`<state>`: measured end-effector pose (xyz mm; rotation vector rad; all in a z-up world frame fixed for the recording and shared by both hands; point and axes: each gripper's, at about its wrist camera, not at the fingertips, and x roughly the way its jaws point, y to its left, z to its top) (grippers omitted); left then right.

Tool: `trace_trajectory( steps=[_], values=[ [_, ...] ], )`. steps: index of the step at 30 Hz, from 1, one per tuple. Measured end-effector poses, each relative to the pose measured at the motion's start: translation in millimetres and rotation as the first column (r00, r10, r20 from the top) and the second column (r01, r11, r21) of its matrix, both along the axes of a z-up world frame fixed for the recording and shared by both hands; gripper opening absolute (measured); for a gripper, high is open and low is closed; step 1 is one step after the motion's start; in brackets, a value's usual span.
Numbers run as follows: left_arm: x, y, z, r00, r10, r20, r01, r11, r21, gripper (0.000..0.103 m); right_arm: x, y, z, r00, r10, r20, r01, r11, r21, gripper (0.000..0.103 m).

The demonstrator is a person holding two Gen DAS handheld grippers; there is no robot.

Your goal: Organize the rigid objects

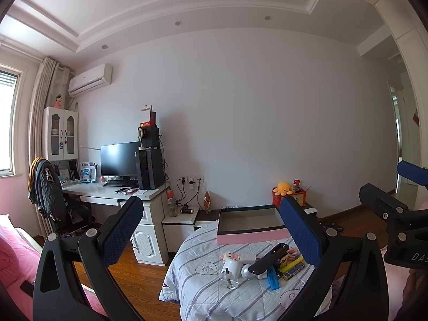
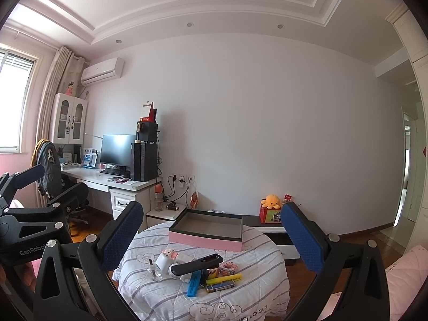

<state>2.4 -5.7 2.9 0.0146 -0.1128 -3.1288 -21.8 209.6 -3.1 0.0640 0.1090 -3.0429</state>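
A pile of small rigid items lies on the striped quilt (image 2: 240,302): a black remote (image 2: 196,264), a small glass bottle (image 2: 153,271), a white gadget (image 2: 163,260), a blue bar (image 2: 194,283), a yellow highlighter (image 2: 224,278) and a dark flat case (image 2: 220,286). Behind the pile sits a shallow pink box (image 2: 206,240), open and empty. My left gripper (image 1: 211,202) and right gripper (image 2: 212,206) both stand wide open and level, short of the pile, with nothing between the fingers. In the left wrist view the remote (image 1: 268,260) and the pink box (image 1: 251,236) lie straight ahead.
A white desk (image 1: 112,191) with a monitor and a computer tower stands at the left, with a draped chair (image 1: 48,195) beside it. A low nightstand (image 1: 179,222) and a red box with a yellow plush octopus (image 2: 271,200) sit by the far wall. Wooden floor surrounds the bed.
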Motion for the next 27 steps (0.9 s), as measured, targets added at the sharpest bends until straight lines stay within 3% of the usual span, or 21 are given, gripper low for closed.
trace_trajectory(
  steps=[27],
  values=[
    [-1.6,-0.9,-5.8,1.0,0.003,0.007,-0.003,1.0,-0.003,0.103,-0.5,-0.3,-5.1,1.0,-0.007,0.005,0.007,1.0,0.006,0.103]
  ],
)
